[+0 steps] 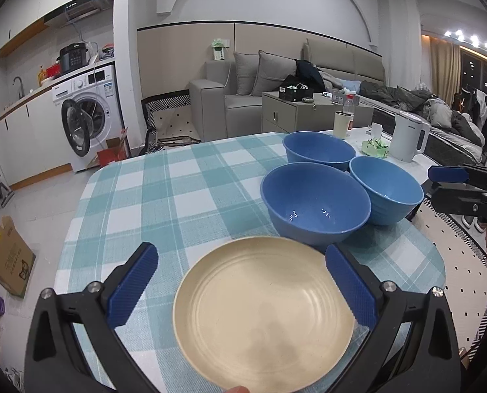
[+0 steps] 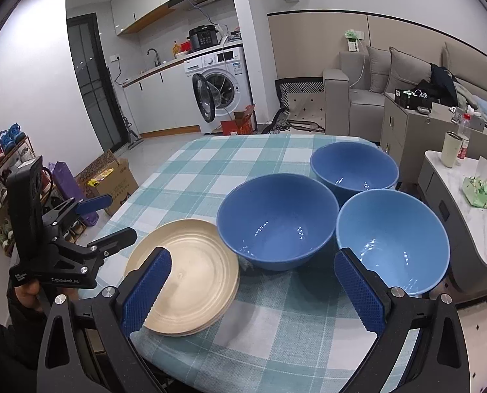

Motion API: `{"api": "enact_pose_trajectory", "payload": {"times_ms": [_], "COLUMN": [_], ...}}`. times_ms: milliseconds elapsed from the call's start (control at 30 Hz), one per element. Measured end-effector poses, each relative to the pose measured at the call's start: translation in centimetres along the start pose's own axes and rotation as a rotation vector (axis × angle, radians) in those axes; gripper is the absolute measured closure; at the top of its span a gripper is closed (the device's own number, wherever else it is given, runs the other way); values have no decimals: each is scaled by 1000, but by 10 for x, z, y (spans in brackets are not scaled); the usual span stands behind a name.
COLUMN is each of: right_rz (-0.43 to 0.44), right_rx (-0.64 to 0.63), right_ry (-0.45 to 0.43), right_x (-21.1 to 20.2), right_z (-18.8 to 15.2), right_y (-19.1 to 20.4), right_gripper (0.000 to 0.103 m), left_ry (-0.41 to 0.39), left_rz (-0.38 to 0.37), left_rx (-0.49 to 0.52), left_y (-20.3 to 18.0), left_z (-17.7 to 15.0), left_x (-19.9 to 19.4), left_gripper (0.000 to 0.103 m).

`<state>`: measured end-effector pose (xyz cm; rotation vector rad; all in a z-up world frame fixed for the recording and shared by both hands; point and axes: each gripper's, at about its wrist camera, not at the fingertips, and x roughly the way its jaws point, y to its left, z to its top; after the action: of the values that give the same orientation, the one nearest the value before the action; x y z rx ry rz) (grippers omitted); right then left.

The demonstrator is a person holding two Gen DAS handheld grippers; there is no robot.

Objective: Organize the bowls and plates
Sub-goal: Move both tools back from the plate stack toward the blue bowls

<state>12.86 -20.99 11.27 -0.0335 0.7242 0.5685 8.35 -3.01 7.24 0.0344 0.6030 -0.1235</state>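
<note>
We see our left gripper spread wide around a round cream plate on the teal checked tablecloth, near three blue bowls.

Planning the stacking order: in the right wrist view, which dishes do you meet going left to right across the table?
Cream plate stack → darker blue bowl → lighter blue bowl. The far blue bowl overlaps both in position, so it is left out.

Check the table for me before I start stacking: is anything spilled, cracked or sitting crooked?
Nothing stands out. Three blue bowls stand upright and empty on the checked tablecloth, and the beige plates lie flat in a neat stack beside them.
</note>
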Motion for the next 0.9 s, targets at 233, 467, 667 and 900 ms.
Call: {"api": "enact_pose_trajectory", "payload": {"times_ms": [233, 467, 667, 900], "right_rz": [-15, -14, -34, -75], "right_rx": [-4, 54, 100, 134], "right_ry": [-19, -20, -28, -32], "right_x": [-12, -16, -22, -21], "right_z": [11, 22, 36, 49], "right_y": [-14, -41, -65, -87], "right_gripper": [1, 1, 1, 1], "left_ry": [-13, -22, -53, -72], "left_rz": [-25, -8, -13, -53], "left_rx": [3, -10, -10, -43], "left_y": [-12, -19, -23, -23], "left_z": [20, 40, 59, 78], "left_x": [12, 21, 28, 42], "left_gripper": [0, 0, 0, 0]}}
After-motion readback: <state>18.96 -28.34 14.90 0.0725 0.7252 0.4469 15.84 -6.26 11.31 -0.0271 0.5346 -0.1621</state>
